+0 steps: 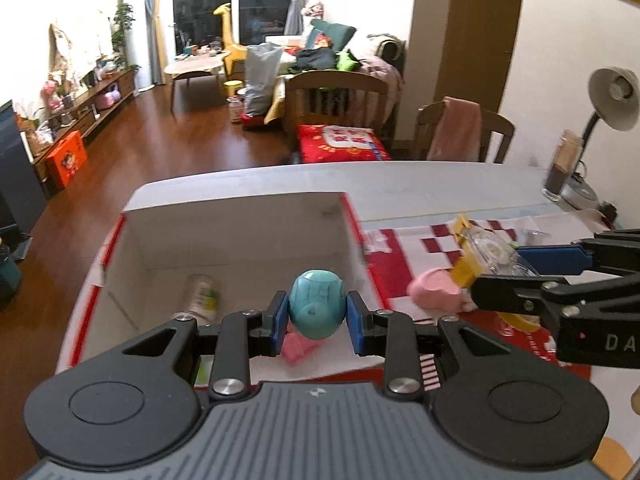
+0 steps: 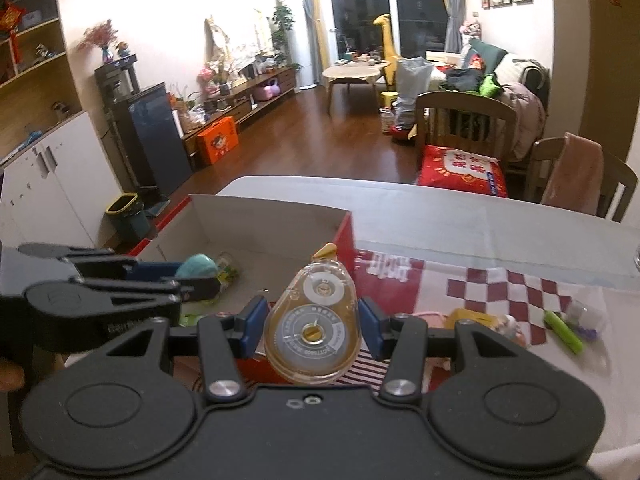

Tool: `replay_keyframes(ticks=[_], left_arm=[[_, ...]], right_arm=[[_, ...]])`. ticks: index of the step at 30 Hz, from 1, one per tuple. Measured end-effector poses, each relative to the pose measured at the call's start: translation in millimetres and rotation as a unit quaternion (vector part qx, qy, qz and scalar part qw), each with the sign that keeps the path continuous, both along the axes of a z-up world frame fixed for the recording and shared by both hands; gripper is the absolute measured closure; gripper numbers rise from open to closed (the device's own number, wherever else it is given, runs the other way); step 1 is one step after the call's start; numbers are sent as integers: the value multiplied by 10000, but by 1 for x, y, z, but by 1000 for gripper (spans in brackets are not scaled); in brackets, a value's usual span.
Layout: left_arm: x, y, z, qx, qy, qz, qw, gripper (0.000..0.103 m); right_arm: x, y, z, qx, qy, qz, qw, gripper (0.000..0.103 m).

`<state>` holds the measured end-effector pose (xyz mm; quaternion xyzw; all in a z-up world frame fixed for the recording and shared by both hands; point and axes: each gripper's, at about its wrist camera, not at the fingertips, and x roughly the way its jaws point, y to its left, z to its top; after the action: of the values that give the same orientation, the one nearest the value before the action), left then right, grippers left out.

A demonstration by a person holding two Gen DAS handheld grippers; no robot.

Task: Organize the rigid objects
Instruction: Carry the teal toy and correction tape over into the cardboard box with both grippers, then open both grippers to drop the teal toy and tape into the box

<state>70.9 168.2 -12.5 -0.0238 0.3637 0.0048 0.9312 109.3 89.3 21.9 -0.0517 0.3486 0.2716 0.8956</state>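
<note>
Two loads ride toward the cardboard box (image 1: 240, 232): my left gripper (image 1: 318, 312) pinches a teal egg toy (image 1: 317, 304), my right gripper (image 2: 314, 320) clamps a correction-tape dispenser (image 2: 314, 324), both carried above it for dropping in.

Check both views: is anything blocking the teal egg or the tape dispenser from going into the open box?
Nothing visible blocks them. The teal egg hangs over the open box; the tape dispenser sits at its red wall. A small bottle lies inside, leaving bare floor.
</note>
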Motion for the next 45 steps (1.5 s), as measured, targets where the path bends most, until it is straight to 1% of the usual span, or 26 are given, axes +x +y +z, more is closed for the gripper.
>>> replay_keyframes(ticks=[4, 9, 14, 17, 20, 23, 27, 32, 36, 40, 45], left_arm=[[6, 23, 2, 10, 18, 94, 10000, 73], [19, 50, -3, 36, 157, 157, 9997, 73], [41, 77, -15, 73, 338, 275, 9990, 73], [58, 87, -27, 144, 471, 272, 9984, 73], [76, 93, -40, 159, 613, 280, 9976, 73], [89, 96, -53, 272, 697, 242, 9969, 73], [106, 104, -68, 270, 872, 286, 9954, 73], [126, 114, -85, 245, 1100, 362, 9930, 73], [139, 120, -96, 179, 1368, 399, 9896, 73], [146, 119, -97, 205, 1407, 325, 9893, 73], [149, 115, -97, 174, 1431, 219, 9893, 73]], right_arm=[[5, 16, -4, -70, 9, 102, 9999, 55], [15, 36, -9, -196, 6, 198, 9996, 55], [26, 56, -20, -357, 44, 298, 9989, 55], [36, 70, -32, -491, 114, 359, 9981, 55], [45, 84, -46, -615, 245, 399, 9970, 55], [53, 98, -57, -827, 265, 450, 9952, 55], [67, 113, -71, -1005, 369, 470, 9931, 55], [82, 130, -82, -1189, 382, 562, 9906, 55], [94, 140, -92, -1337, 561, 620, 9875, 55], [98, 145, -98, -1414, 725, 667, 9850, 55], [96, 152, -98, -1462, 705, 731, 9840, 55]])
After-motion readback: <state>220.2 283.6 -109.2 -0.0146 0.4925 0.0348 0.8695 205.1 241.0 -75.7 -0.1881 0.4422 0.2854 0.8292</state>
